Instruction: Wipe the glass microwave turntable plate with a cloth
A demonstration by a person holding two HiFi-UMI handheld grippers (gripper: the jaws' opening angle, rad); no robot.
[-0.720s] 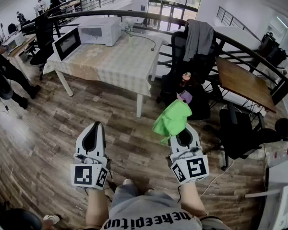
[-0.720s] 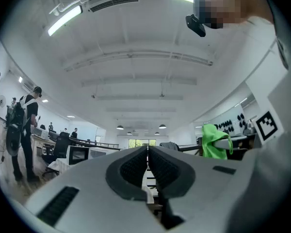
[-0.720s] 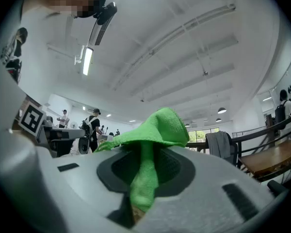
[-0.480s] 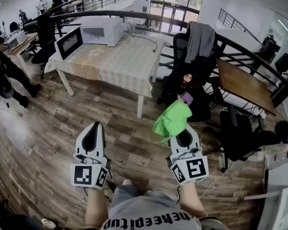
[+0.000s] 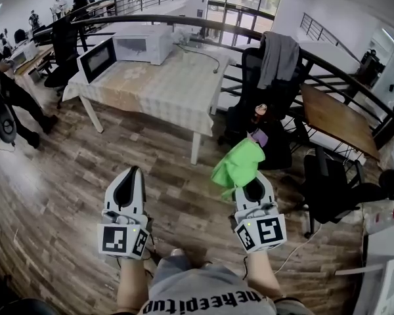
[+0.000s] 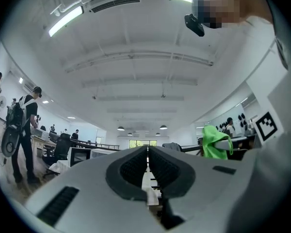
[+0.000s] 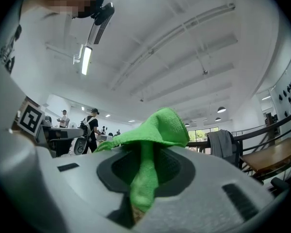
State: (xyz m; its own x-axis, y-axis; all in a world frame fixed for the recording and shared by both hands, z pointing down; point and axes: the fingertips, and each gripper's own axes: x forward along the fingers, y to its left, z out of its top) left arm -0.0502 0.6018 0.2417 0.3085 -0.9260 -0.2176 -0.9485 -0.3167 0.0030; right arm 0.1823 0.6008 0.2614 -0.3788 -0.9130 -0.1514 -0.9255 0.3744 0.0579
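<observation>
Jutting seemingly forward, right tool's cloth

Head view steeply down; 2 gripper views face ceiling; all share cloth.

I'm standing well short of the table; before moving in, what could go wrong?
The green cloth is pinched in the right gripper by only a narrow fold; it could slip out. Its loose bulk blocks part of the right gripper view, so aiming may suffer. The plate isn't in view yet.
</observation>
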